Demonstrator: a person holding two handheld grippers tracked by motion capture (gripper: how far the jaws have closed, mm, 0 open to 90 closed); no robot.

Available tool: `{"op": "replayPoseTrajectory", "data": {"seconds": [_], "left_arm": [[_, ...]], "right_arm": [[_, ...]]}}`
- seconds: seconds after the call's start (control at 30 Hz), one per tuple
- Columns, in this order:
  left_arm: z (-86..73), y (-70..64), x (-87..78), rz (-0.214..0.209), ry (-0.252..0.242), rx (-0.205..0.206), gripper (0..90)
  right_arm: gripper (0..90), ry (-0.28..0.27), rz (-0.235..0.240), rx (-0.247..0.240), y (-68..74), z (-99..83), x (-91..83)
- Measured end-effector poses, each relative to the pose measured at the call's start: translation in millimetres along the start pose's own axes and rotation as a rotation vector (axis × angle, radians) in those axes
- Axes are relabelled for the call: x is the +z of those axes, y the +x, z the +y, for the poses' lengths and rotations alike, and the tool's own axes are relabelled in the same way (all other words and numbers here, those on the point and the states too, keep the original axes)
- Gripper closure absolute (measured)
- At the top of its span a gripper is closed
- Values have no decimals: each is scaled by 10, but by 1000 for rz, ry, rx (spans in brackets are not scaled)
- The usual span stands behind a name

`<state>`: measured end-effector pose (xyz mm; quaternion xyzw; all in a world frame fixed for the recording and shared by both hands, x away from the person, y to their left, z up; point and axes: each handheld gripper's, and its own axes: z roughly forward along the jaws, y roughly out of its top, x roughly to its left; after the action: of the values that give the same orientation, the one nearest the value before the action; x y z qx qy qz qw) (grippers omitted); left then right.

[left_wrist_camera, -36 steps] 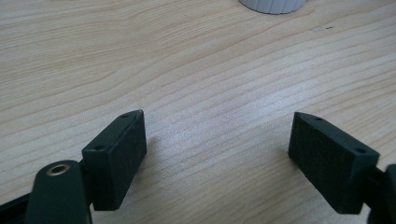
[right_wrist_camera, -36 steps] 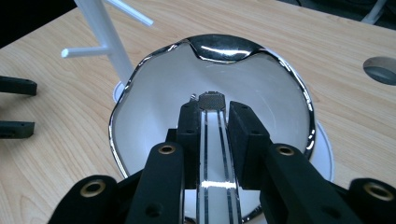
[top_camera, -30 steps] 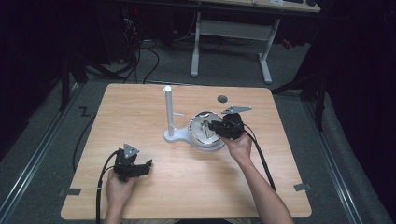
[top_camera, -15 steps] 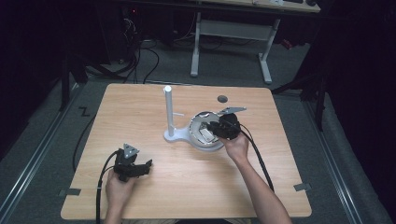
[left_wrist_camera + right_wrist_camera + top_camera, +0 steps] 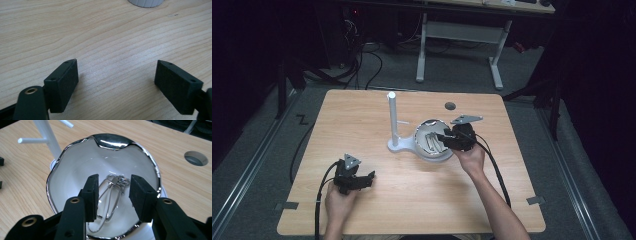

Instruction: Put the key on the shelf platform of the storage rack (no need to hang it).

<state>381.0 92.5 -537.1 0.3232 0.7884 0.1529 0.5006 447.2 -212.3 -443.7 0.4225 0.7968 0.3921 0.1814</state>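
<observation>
1. Right gripper: held over the near right rim of the bowl, jaws pointing down into it. In the right gripper view the two black jaws stand apart, released, with nothing between the pads; the wire pieces lie below and between them, apparently not yet touched.
2. Silver bowl: a shallow, chrome-rimmed dish with a white inner surface, standing right of centre on the table and touching the base of the white stand. In the right gripper view its wavy rim reflects the room.
3. Wire loops: thin, bright metal pieces joined at a small clasp, lying on the floor of the bowl. From above they show as pale streaks; their exact kind cannot be told.
4. White stand: an upright post on a round base, just left of the bowl, with a short side peg; the post and pegs appear at upper left in the right gripper view.
5. Left gripper: resting low over the near left part of the wooden table, well apart from the bowl. In the left gripper view its jaws are spread wide and empty above bare wood.
6. Round hole: set in the tabletop beyond the bowl.
</observation>
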Motion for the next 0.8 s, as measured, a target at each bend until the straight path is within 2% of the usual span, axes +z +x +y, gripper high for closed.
{"op": "replayPoseTrajectory", "data": {"seconds": [0.1,0.3,0.8], "left_arm": [[0,1,0,-1,0,2,195],[0,1,0,0,0,1,195],[0,0,0,0,0,0,196]], "right_arm": [[597,-17,-10,7,-42,-33,-53],[580,-14,-29,24,-143,-82,-188],[536,-32,-56,32,-206,-113,-429]]}}
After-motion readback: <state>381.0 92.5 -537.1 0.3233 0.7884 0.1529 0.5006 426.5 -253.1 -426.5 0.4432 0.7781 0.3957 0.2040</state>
